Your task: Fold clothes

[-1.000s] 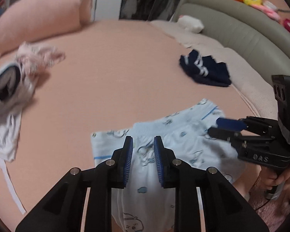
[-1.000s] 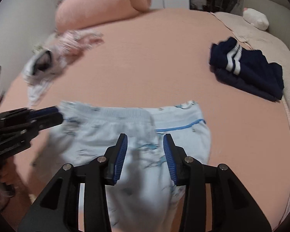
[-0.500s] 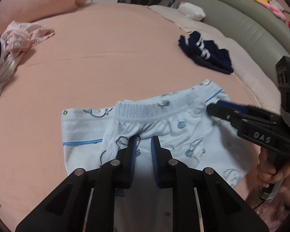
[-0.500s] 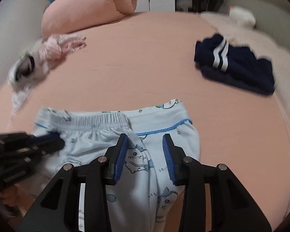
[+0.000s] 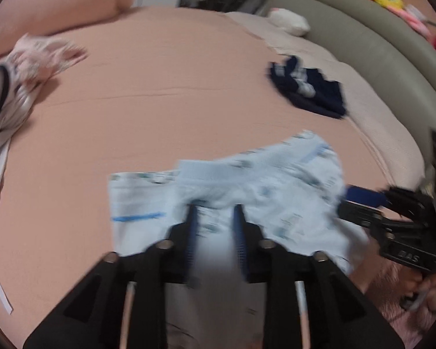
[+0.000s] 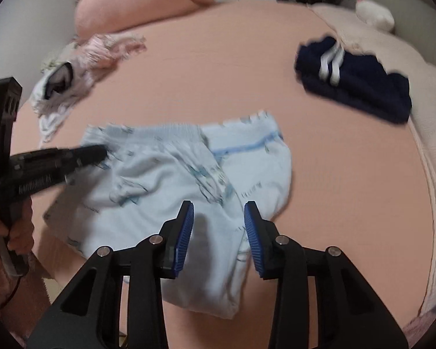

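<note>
Light blue pajama pants on the bed, both tools poised above them

We see the light blue pajama pants (image 6: 171, 192) lying on the pink bed (image 6: 218, 72), waistband away from us, legs running back under both tools. Our left tool (image 5: 215, 212), whose jaws have just been opening, stands apart with cloth below but unpinched; our right tool (image 6: 218, 212) is likewise apart over the right leg, clamping nothing. Each sits equally near. Lettering on the right tool's body (image 5: 408, 258) seems to read "DAS".

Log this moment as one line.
stage: folding light blue pants | left gripper: jaws just opening, over pants | right gripper: open, nothing gripped
</note>
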